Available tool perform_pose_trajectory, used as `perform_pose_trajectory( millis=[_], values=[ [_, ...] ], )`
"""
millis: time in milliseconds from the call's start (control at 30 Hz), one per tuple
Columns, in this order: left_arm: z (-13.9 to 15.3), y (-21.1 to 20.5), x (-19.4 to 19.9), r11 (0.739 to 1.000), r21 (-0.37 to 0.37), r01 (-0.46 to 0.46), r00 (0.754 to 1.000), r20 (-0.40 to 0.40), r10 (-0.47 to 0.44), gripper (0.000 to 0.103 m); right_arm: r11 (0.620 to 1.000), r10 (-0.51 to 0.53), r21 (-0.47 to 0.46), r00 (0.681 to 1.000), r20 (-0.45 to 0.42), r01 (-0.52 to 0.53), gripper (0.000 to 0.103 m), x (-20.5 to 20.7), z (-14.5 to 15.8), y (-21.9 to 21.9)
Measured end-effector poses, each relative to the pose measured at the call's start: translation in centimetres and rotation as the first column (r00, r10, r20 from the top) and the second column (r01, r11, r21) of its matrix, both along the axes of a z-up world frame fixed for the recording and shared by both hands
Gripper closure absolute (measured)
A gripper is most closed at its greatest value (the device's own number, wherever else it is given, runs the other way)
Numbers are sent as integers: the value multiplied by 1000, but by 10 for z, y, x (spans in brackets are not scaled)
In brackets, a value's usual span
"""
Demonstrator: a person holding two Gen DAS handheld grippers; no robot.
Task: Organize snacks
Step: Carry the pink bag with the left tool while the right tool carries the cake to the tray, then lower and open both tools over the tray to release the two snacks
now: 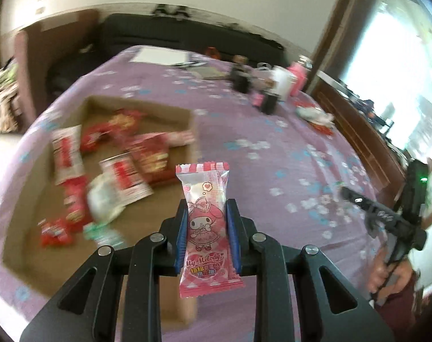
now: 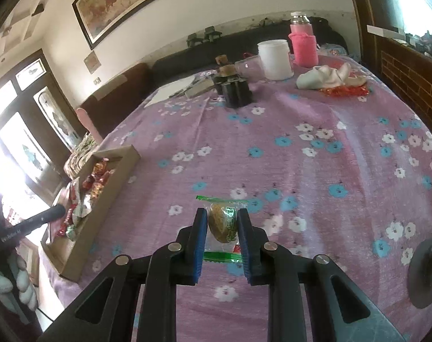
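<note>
1. Snacks are split three ways: a pink My Melody candy (image 1: 205, 228) sits clamped between the blue pads of my left gripper (image 1: 206, 228), a green-wrapped snack (image 2: 223, 225) sits pinched in my right gripper (image 2: 222, 233), and the others lie in the cardboard box (image 1: 170, 108).
2. Both pairs of jaws stand nearly closed, each pressing on its packet, with nothing else in hold.
3. The pink candy stands upright, long axis running along my fingers, top seam well above the tips.
4. From my left gripper the box lies ahead and to the left, just beside; its near right wall is the edge I judge I must clear.
5. From my right gripper the same box lies well off to the left, at the edge of the purple flowered cloth (image 2: 315, 171), so my left hand is clearly the nearer.
6. The green snack also runs lengthwise between my pads, lifted off the cloth as far as I can tell.
7. Open cloth lies between my right gripper and the box; the black holder (image 2: 235, 91), white tub (image 2: 274, 59) and pink bottle (image 2: 302, 45) stand far back, out of the way.
</note>
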State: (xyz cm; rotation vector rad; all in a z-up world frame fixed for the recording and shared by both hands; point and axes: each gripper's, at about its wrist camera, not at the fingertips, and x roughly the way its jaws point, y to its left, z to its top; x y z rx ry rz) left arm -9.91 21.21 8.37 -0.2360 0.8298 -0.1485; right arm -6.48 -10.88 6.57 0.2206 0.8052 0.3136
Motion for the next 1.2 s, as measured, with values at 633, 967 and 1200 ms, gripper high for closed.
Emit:
perform_pose_trajectory(
  millis=[633, 967, 1200],
  values=[
    [-52, 64, -13, 986, -9, -167, 973, -164, 163, 81, 922, 381, -71, 924, -5, -381, 82, 8, 24, 206],
    [-34, 80, -36, 980, -20, -197, 977, -85, 195, 56, 871, 459, -152, 884, -86, -467, 81, 18, -11, 283],
    [-27, 92, -45, 971, -35, -237, 970, -54, 235, 53, 876, 454, -136, 886, -99, -464, 76, 20, -16, 284]
  ],
)
